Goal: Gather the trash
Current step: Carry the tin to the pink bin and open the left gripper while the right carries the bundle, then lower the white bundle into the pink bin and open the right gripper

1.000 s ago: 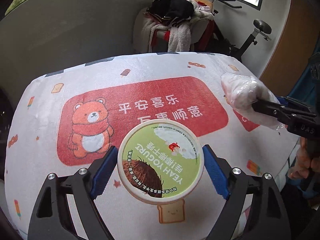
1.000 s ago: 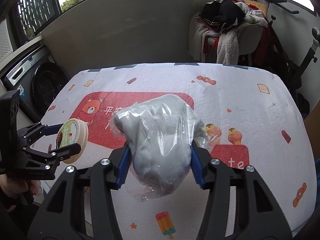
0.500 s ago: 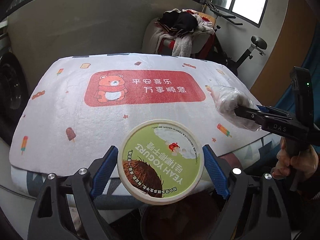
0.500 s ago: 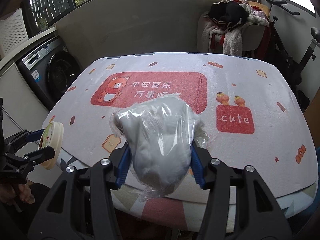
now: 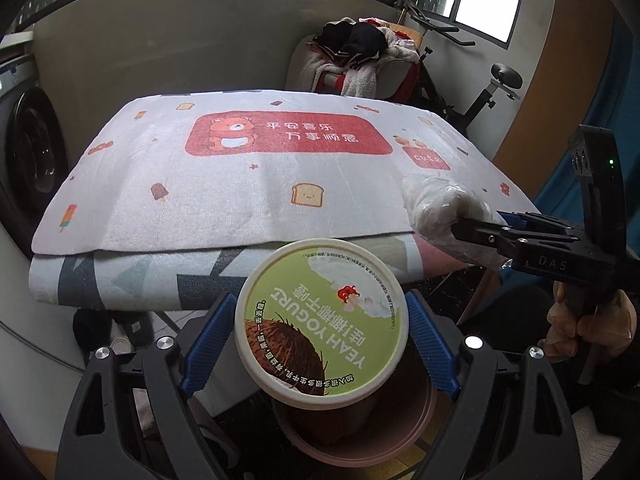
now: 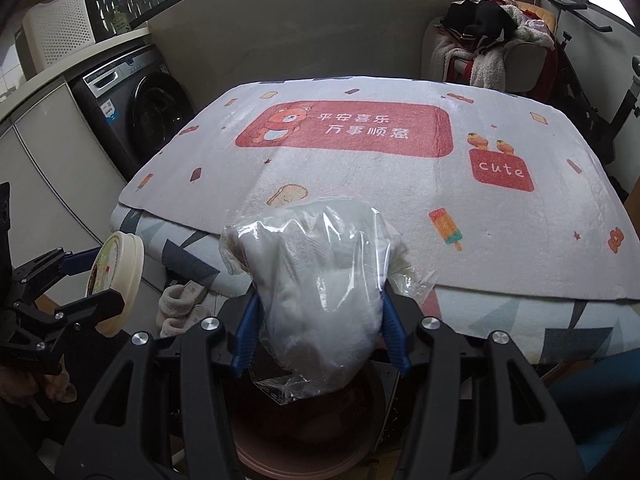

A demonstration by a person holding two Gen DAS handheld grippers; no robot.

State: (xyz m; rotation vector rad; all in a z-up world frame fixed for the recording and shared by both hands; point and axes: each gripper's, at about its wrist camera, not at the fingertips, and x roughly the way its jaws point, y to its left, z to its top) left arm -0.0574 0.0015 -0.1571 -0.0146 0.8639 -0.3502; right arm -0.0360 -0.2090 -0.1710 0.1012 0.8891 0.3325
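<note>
A: While the left hand-held gripper [image 5: 322, 330] hangs off the near edge of the worktop [image 5: 200, 208], what sits between its blue pads?

B: A round yogurt tub [image 5: 322, 322], clamped at both sides. Its lid faces the camera: cream rim, green label, a brown coconut, a white splash with a small red figure, and "YEAH YOGURT" printed upside down from this view. From the right wrist view the same tub [image 6: 116, 282] shows edge-on, low and thick, at the far left.

A: And the right hand-held gripper [image 6: 322, 320]?

B: It is closed on a clear plastic bag [image 6: 320, 292] stuffed with something white and soft. The film is wrinkled and glossy, with a loose flap hanging under the bundle. In the left view that bag [image 5: 440, 216] pokes out past the black fingers, just off the worktop's right corner.

A: What lies beneath them?

B: A pink round bin [image 5: 360, 436], dark inside, stands on the floor directly under the tub; in the right view its rim [image 6: 304, 456] shows under the bag. Both items are held in the air above it, clear of the worktop.

A: The worktop itself?

B: Covered by a white towel-like cloth [image 6: 400, 184] printed with a red panel, a bear, toast and ice lollies, and a "cute" patch. A washing machine [image 6: 136, 104] stands to the left and a chair piled with clothes [image 6: 488, 52] behind
</note>
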